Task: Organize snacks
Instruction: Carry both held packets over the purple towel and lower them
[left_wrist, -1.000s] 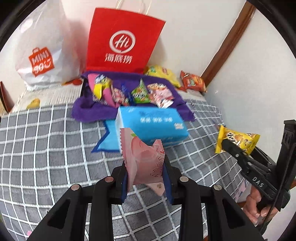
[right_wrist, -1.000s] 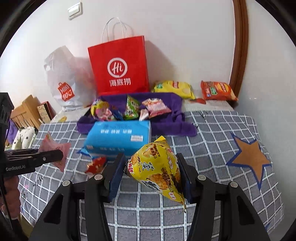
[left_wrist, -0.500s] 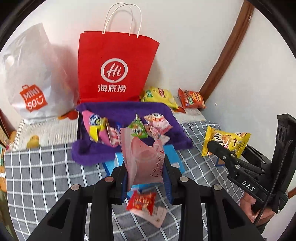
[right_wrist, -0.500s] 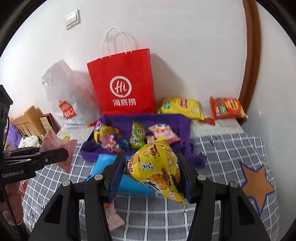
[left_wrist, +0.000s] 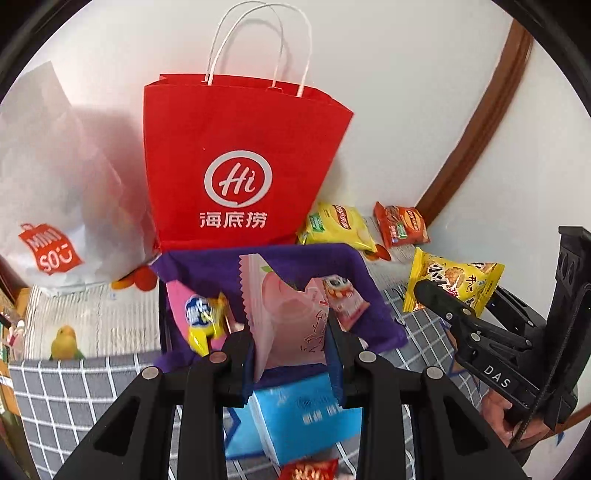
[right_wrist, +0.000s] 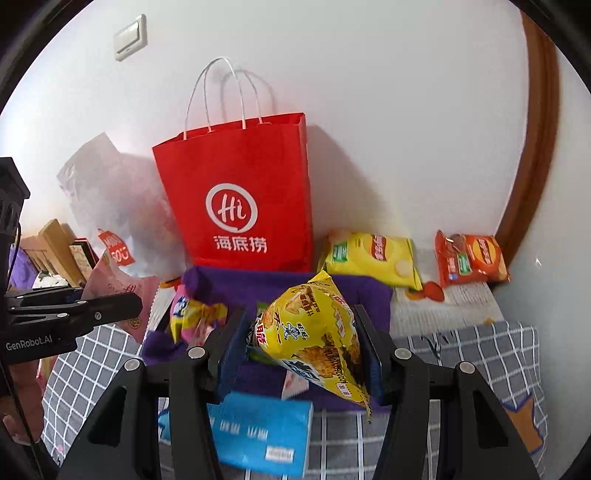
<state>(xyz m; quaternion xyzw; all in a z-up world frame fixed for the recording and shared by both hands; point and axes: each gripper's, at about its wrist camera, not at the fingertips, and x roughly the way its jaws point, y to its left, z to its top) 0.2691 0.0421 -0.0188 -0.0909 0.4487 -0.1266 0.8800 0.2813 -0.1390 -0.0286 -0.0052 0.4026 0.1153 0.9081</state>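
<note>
Left gripper (left_wrist: 291, 343): clamped on a pink peach-print packet (left_wrist: 288, 317), which stands upright between the pads, its serrated edge up.
Right gripper (right_wrist: 301, 345): clamped on a yellow snack bag (right_wrist: 314, 332); the bag tilts, its lower corner hanging below the pads.
Spacing of grippers: side by side, apart, both above the near edge of the purple bin; each shows at the edge of the other's view.
Purple bin (left_wrist: 207, 266): cloth-lined, open top, already holding several small packets; its back wall sits just in front of the red paper bag (left_wrist: 240, 166).
Red paper bag: upright against the white wall, handles up.
White plastic bag (left_wrist: 48, 177): left of the red bag, close beside it.
Blue tissue pack (right_wrist: 262, 432): on the grey checked cloth (right_wrist: 480, 354), just before the bin's near edge, below both grippers.
Right of bin: yellow chip bag (right_wrist: 373, 258) and orange chip bag (right_wrist: 469, 258) lie flat near the wall, apart from each other.
Right edge: wall and brown wooden trim (right_wrist: 535, 147) close in.
Open room: bare checked cloth right of the tissue pack.
</note>
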